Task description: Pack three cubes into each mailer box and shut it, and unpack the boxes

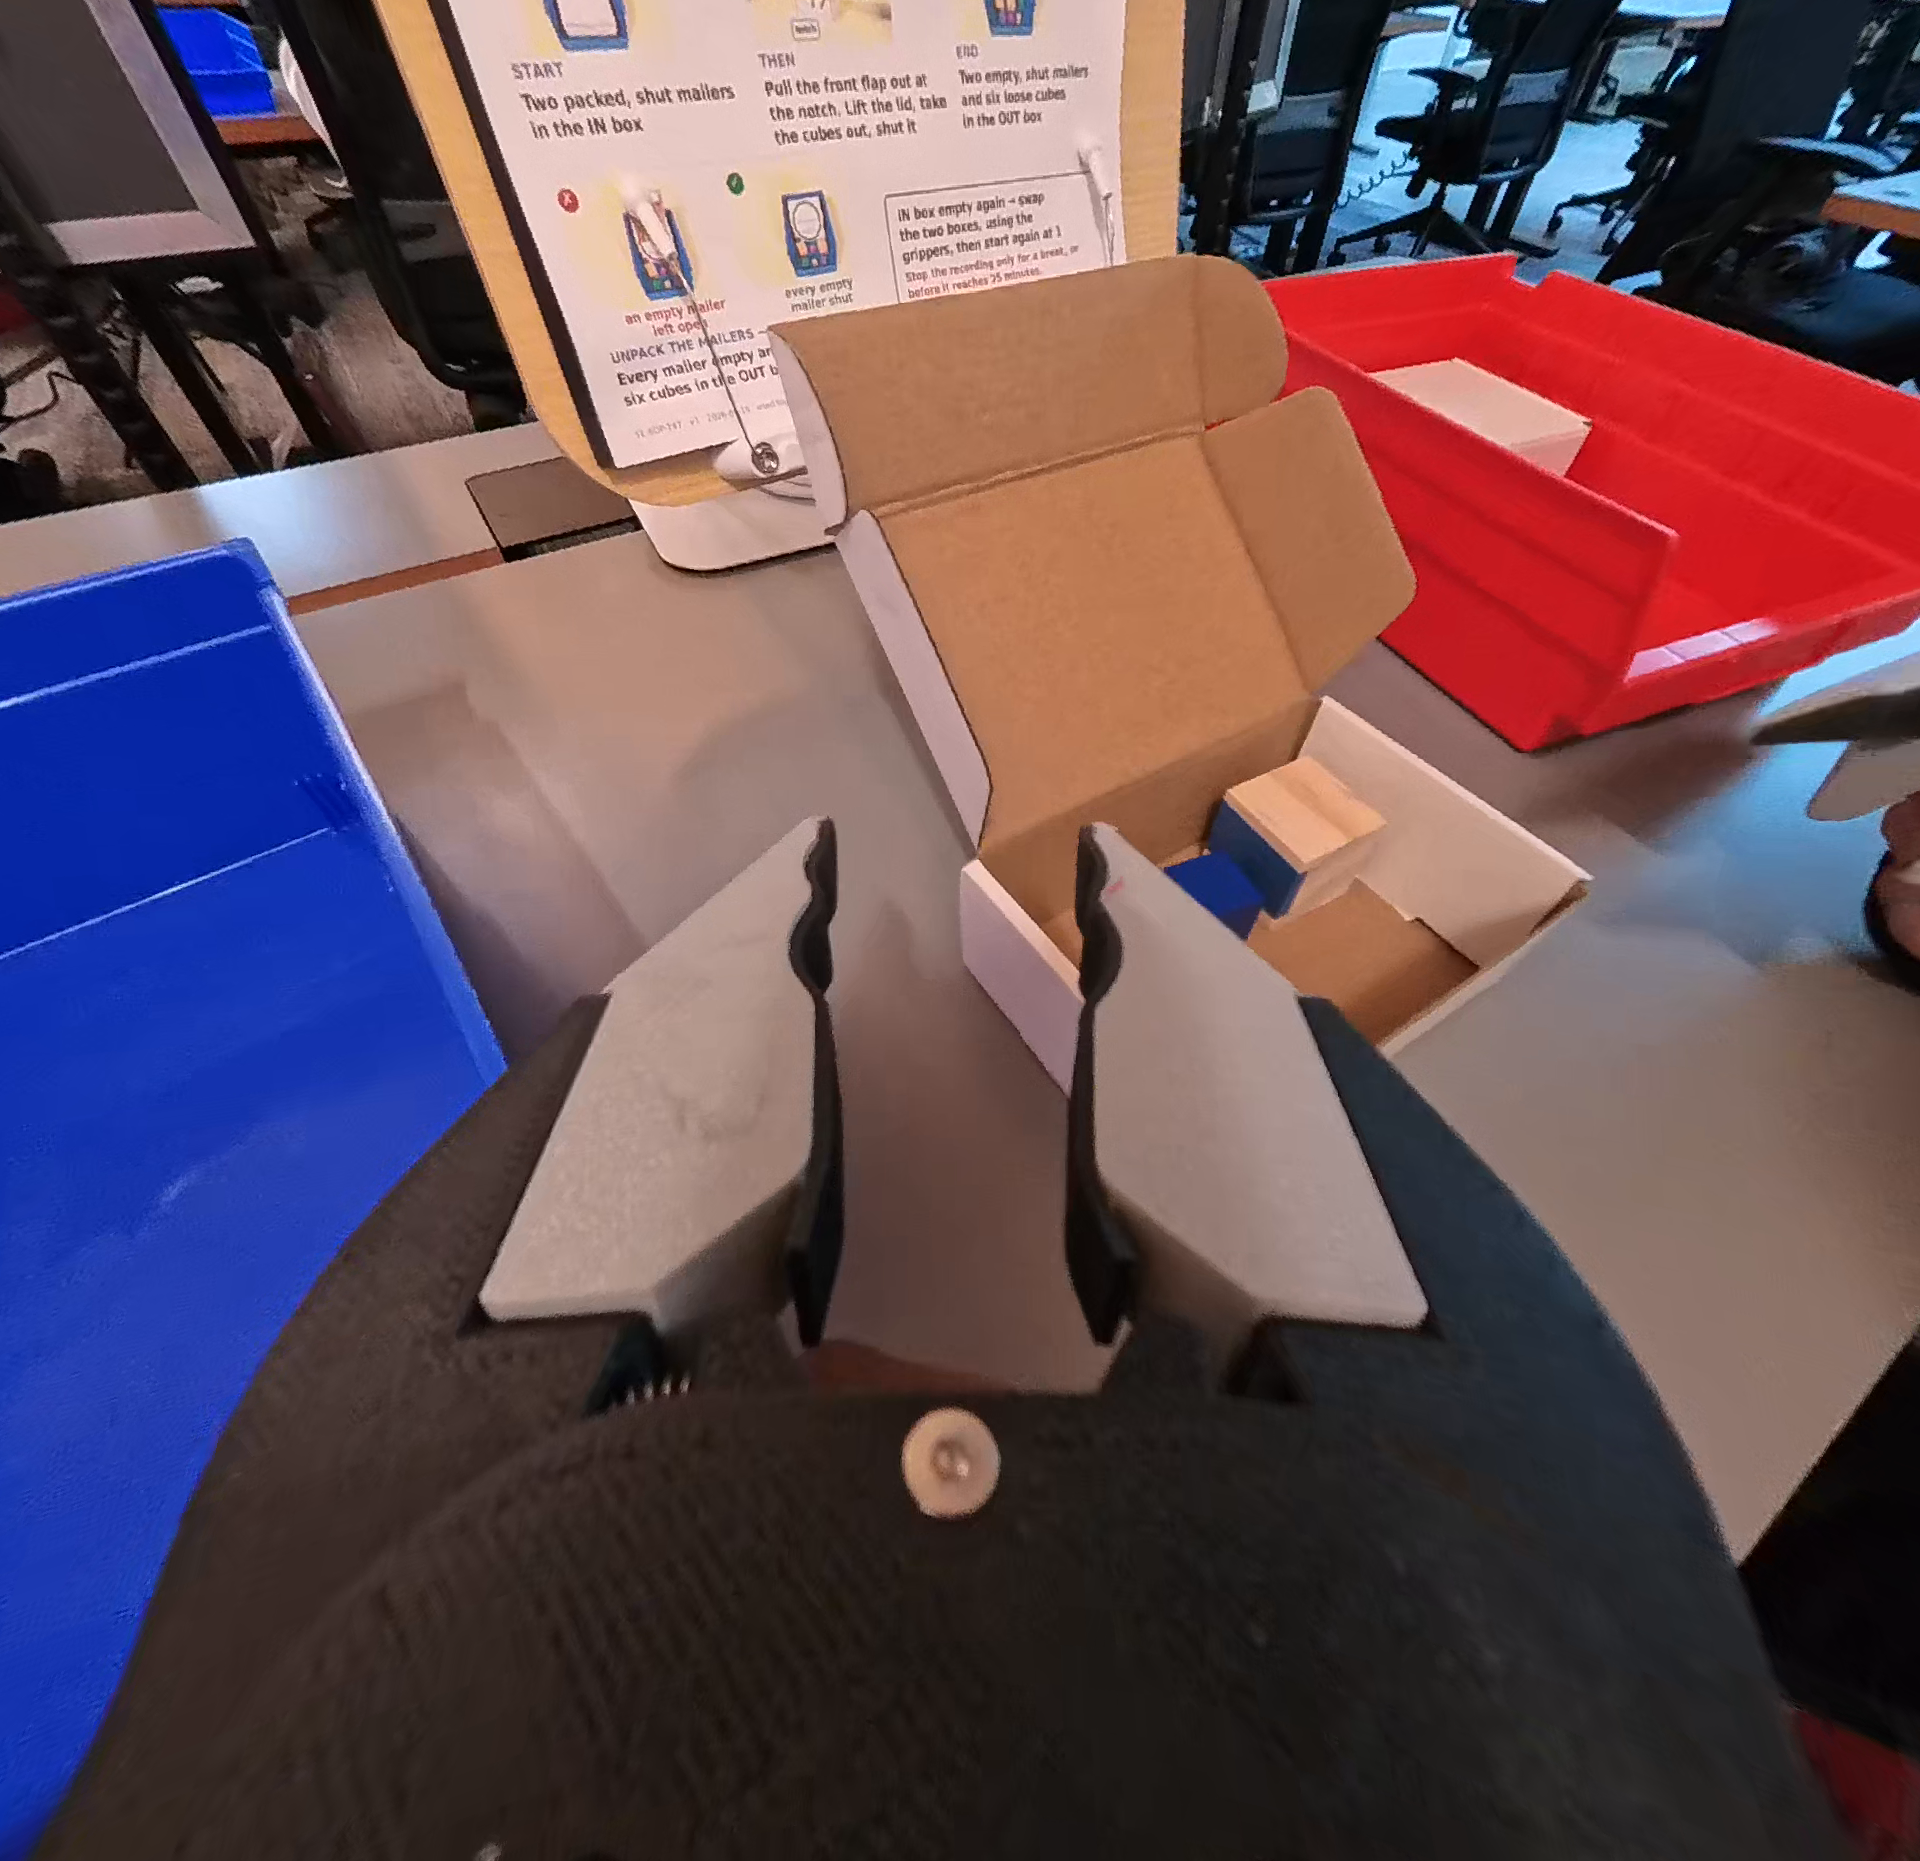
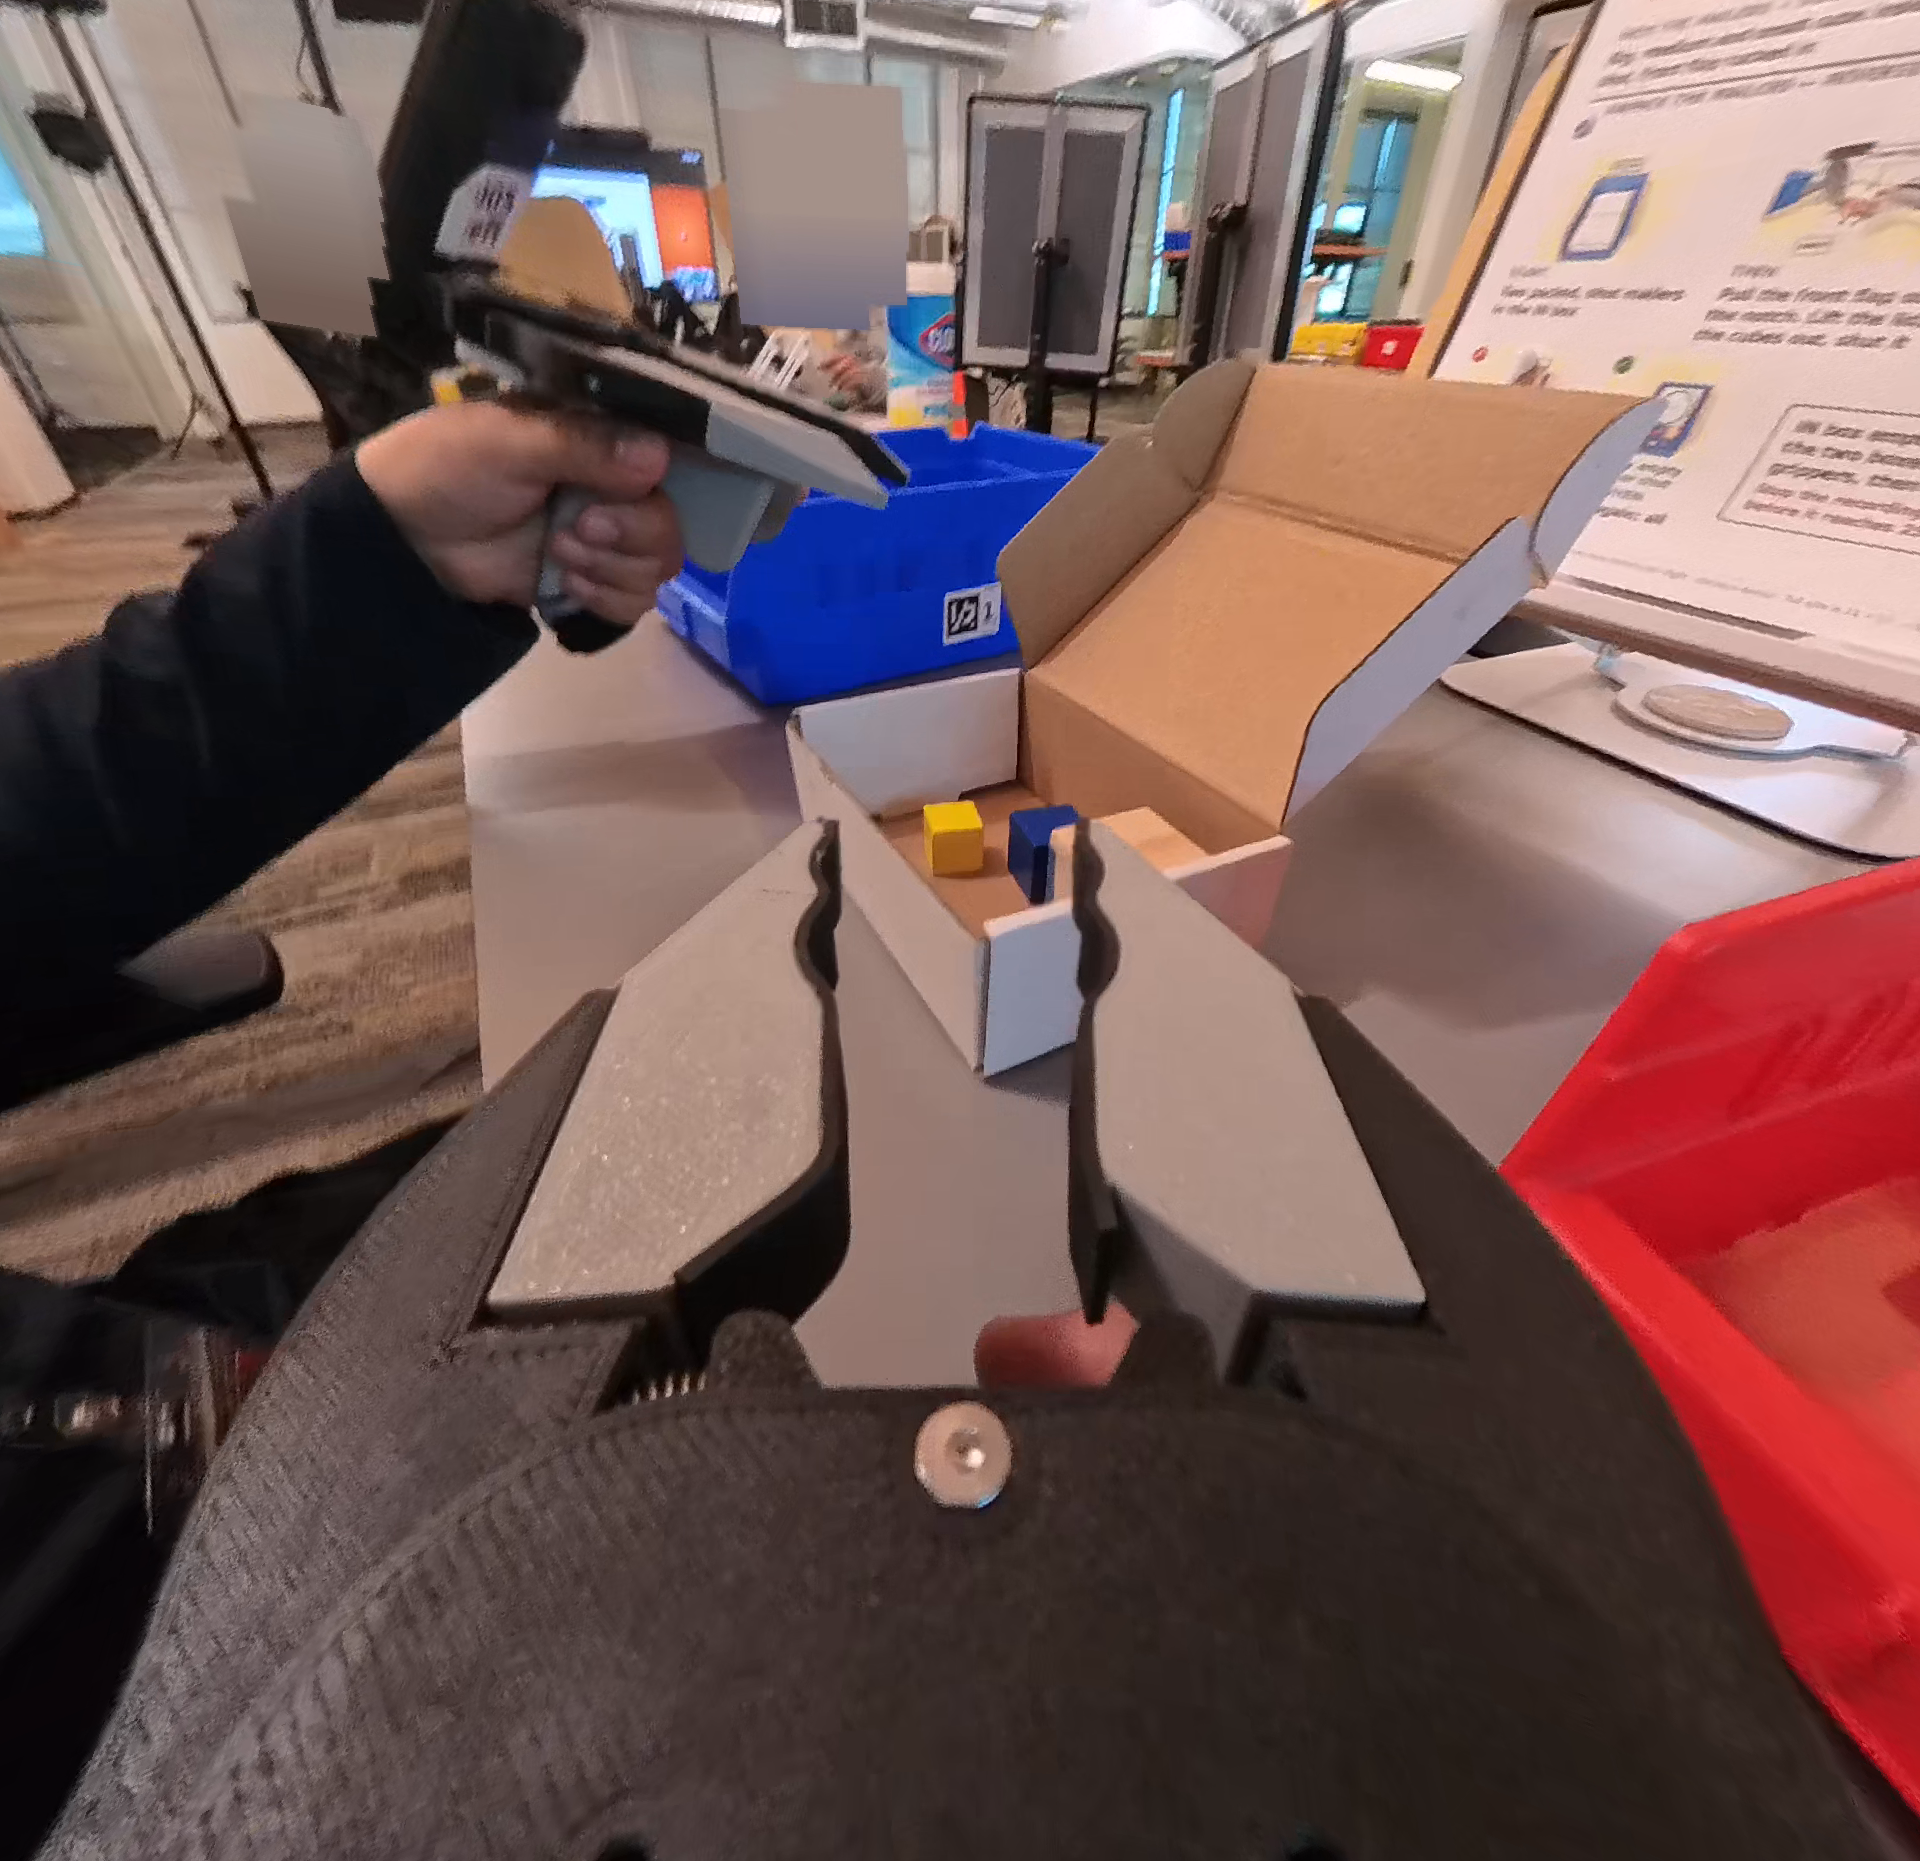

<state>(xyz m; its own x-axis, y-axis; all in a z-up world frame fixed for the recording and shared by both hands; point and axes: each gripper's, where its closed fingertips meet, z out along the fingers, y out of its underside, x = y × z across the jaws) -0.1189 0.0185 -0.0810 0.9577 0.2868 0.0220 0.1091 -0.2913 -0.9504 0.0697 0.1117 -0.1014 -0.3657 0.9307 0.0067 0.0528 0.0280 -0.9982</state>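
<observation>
Cardboard box (image 2: 1143, 689): lid up, on the grey table (image 1: 623, 772) between the blue bin (image 1: 187, 980) and red bin (image 1: 1558, 564).
Cubes: I see yellow (image 2: 953, 837), blue (image 2: 1039, 845) and pale wood (image 1: 1304, 809) inside.
Left claw (image 1: 951, 876): open, empty, just beside the box.
Right claw (image 2: 951, 876): open, empty, at the box's near corner.
Next step, my judgement: whether lid or cube comes next I cannot tell; if a cube, I'd enter from above, clear of the walls.

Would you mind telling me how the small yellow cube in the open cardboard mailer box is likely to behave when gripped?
The small yellow cube looks rigid, so probably won't deform. Its flat faces should sit squarely between jaws and resist rolling. Being tiny, it's likely light.
</observation>
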